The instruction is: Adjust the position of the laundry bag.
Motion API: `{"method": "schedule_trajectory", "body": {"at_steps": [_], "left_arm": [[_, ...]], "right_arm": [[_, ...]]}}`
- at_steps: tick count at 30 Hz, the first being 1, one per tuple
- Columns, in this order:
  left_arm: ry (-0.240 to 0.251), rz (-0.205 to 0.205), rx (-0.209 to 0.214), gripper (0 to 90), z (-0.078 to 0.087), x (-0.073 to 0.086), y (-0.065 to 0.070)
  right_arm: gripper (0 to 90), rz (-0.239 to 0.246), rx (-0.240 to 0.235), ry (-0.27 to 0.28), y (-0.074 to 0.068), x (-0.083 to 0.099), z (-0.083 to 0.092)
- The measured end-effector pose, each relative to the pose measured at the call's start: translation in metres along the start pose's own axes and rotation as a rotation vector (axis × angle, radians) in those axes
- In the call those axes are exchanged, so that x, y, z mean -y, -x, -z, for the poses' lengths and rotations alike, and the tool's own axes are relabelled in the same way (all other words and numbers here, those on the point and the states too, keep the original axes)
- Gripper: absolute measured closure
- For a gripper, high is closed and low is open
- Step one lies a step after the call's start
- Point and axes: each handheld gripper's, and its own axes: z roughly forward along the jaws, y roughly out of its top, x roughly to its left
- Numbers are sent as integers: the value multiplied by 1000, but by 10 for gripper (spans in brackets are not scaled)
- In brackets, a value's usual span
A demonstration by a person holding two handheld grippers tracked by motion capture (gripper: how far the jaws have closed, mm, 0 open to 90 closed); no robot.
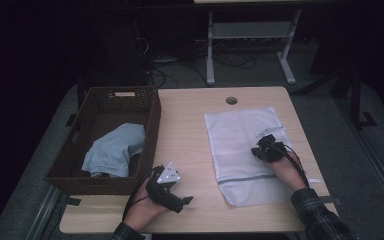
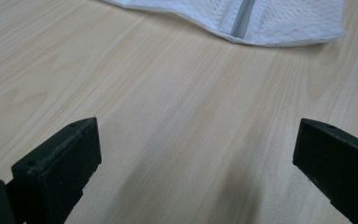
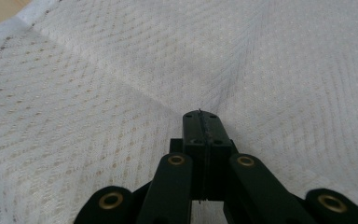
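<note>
A white mesh bag with a grey zipper lies flat on the right half of the wooden table. My right gripper rests on the bag's right side. In the right gripper view its jaws are pressed together, and creases in the mesh bag run into their tip, so they pinch the fabric. My left gripper is near the table's front edge, beside the basket's corner. Its jaws stand wide open over bare wood, and the bag's zipper corner lies ahead of them.
A dark wicker basket stands on the table's left side with a light blue cloth inside. A round cable hole is near the far edge. Beyond the table are a dark floor and white desk legs.
</note>
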Motion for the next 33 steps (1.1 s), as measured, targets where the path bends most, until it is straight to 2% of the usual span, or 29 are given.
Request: {"method": "schedule_trajectory", "body": {"at_steps": [11,33], "left_arm": [[8,2,-1,7,1,0,1],[15,6,4,8,2,0,1]], "right_arm": [[895,3,-3,1,-16,-16,-12],[895,13,-14,7,-39,-49,-38]]}}
